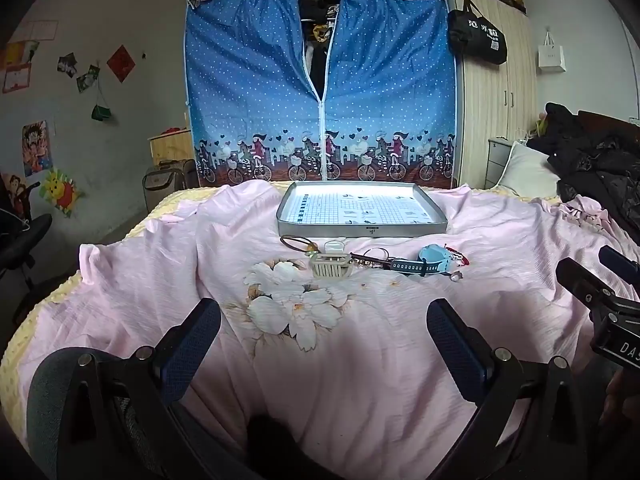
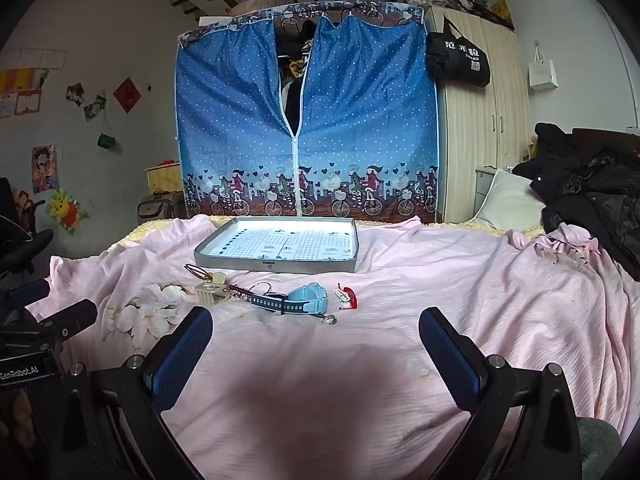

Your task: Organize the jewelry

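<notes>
Jewelry row (image 2: 276, 300) on pink sheet: cream clip, blue watch, red clip, ring; grey tray (image 2: 276, 266) just behind.

A pink bedsheet (image 2: 400, 280) is showing a white flower print; the watch (image 2: 308, 300) is looking light blue, the tray (image 2: 276, 266) grey with a grid pattern.

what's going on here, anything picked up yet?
Nothing yet. A person holds two handheld grippers over a bed; the left gripper and right gripper are both open and empty. The jewelry lies in a loose row on the pink sheet: blue watch, cream hair clip, small ring. The grey tray behind looks empty.
</notes>
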Demonstrator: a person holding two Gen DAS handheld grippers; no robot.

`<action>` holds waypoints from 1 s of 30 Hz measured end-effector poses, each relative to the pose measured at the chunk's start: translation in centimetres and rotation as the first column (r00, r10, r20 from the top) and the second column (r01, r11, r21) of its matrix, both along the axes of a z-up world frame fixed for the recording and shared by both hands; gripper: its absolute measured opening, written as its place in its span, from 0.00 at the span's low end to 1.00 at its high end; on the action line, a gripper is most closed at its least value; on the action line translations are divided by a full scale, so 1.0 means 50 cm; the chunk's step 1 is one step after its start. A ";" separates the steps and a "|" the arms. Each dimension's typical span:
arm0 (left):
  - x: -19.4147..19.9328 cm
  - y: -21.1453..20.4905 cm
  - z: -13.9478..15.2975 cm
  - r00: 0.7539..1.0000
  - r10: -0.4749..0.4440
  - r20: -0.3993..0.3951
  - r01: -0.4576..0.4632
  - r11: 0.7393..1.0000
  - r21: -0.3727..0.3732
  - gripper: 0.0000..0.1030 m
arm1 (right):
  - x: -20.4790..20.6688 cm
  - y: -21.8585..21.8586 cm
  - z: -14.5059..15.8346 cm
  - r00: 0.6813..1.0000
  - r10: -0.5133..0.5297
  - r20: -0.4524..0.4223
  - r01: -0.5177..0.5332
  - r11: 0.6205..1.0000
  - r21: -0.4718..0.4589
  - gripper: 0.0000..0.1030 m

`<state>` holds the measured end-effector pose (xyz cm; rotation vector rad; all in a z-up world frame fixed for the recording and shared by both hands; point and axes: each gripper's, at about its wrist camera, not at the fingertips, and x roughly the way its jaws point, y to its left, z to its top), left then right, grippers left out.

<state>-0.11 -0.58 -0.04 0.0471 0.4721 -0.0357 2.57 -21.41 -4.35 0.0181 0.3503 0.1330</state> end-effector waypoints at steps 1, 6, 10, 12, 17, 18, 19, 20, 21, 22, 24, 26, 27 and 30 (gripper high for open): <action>0.000 0.000 0.000 1.000 0.001 0.000 -0.001 1.000 0.000 0.98 | 0.000 0.000 0.000 1.000 0.000 0.000 0.000 1.000 0.000 1.00; 0.000 0.000 -0.002 1.000 -0.004 0.001 0.004 1.000 0.002 0.98 | 0.000 -0.001 0.000 1.000 0.001 -0.001 -0.001 1.000 0.000 1.00; -0.001 -0.004 -0.002 1.000 -0.003 0.001 0.003 1.000 0.008 0.98 | 0.000 -0.001 0.000 1.000 0.001 -0.001 -0.001 1.000 0.001 1.00; 0.000 -0.004 -0.003 1.000 -0.003 0.001 0.003 1.000 0.009 0.98 | 0.000 -0.001 0.000 1.000 0.000 -0.001 0.000 1.000 0.001 1.00; -0.002 -0.005 -0.003 1.000 -0.003 0.002 0.003 1.000 0.009 0.98 | 0.000 -0.001 0.001 1.000 0.001 -0.002 -0.001 1.000 0.002 1.00; -0.002 -0.006 -0.004 1.000 -0.003 0.001 0.003 1.000 0.009 0.98 | 0.000 -0.001 0.001 1.000 0.001 -0.002 -0.001 1.000 0.002 1.00; -0.003 -0.006 -0.004 1.000 -0.003 0.001 0.003 1.000 0.009 0.98 | 0.000 -0.001 0.001 1.000 0.001 -0.003 -0.001 1.000 0.002 1.00; -0.001 -0.003 -0.003 1.000 -0.004 0.002 0.004 1.000 0.008 0.98 | 0.000 -0.001 0.001 1.000 0.001 -0.003 -0.001 1.000 0.002 1.00; -0.002 -0.004 -0.004 1.000 -0.005 0.002 0.005 1.000 0.009 0.98 | 0.000 -0.002 0.001 1.000 0.001 -0.003 -0.001 1.000 0.002 1.00; -0.002 -0.004 -0.004 1.000 -0.006 0.001 0.006 1.000 0.009 0.98 | 0.000 -0.001 0.001 1.000 0.000 -0.002 0.000 1.000 0.002 1.00; -0.003 -0.005 -0.005 1.000 -0.007 0.002 0.007 1.000 0.011 0.98 | 0.000 -0.002 0.000 1.000 0.001 -0.003 -0.001 1.000 0.003 1.00; -0.004 -0.007 -0.006 1.000 -0.007 0.003 0.007 1.000 0.013 0.98 | 0.000 -0.002 0.000 1.000 0.001 -0.003 -0.001 1.000 0.003 1.00; -0.004 -0.008 -0.007 1.000 -0.007 0.003 0.007 1.000 0.014 0.98 | 0.000 -0.002 0.000 1.000 0.001 -0.003 -0.001 1.000 0.003 1.00; -0.005 -0.003 -0.005 1.000 -0.008 0.002 0.008 1.000 0.011 0.98 | 0.000 -0.002 0.000 1.000 0.001 -0.003 -0.001 1.000 0.003 1.00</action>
